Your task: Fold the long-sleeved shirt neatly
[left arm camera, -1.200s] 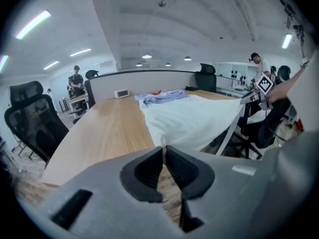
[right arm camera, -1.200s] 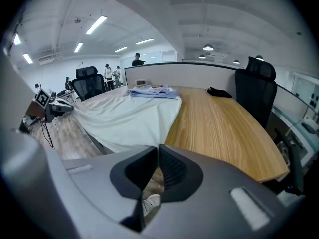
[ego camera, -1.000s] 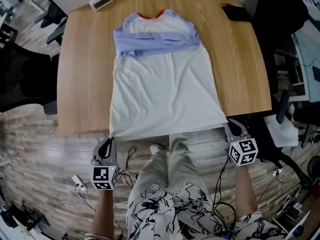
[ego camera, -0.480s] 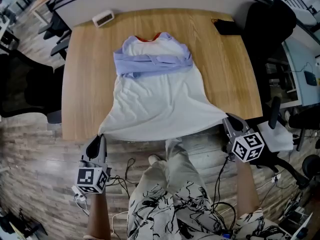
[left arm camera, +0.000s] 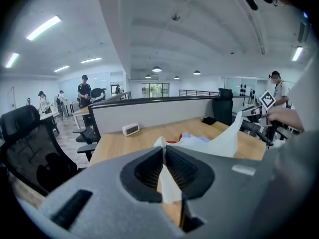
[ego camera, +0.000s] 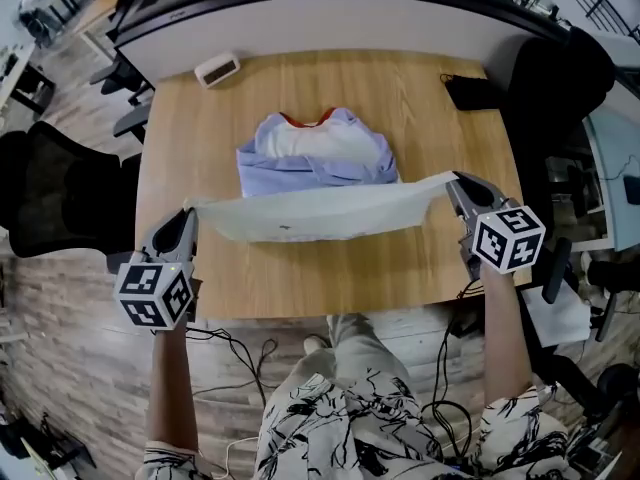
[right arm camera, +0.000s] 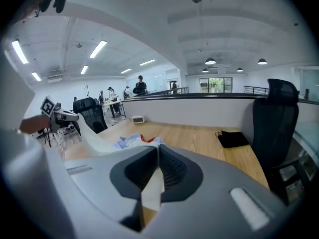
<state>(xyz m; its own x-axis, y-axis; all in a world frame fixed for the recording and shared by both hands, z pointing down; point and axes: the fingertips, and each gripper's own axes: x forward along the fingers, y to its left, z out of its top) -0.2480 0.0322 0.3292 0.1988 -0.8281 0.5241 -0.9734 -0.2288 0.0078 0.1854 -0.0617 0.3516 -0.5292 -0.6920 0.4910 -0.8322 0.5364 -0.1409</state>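
Above table (ego camera: 430, 268), shirt hem (ego camera: 320, 213) taut, corners clamped in left fingers (ego camera: 178, 231) and right fingers (ego camera: 465, 196)

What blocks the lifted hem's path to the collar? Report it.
Nothing visible. The left claw and right claw grip the hem; only the folded sleeves lie ahead. The clock and black pouch sit off at the far corners.

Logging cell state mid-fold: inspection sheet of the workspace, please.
Surface: wooden table, bare wood along the near edge.
Job's things: shirt, collar end lying on the table, purple sleeves folded across it, hem held up taut.
Clutter: white clock far left; black pouch far right.
Grippers: left gripper and right gripper each shut on a hem corner.
Cables: cables loose on the floor.
Surroundings: black chair at left; partition behind the table.
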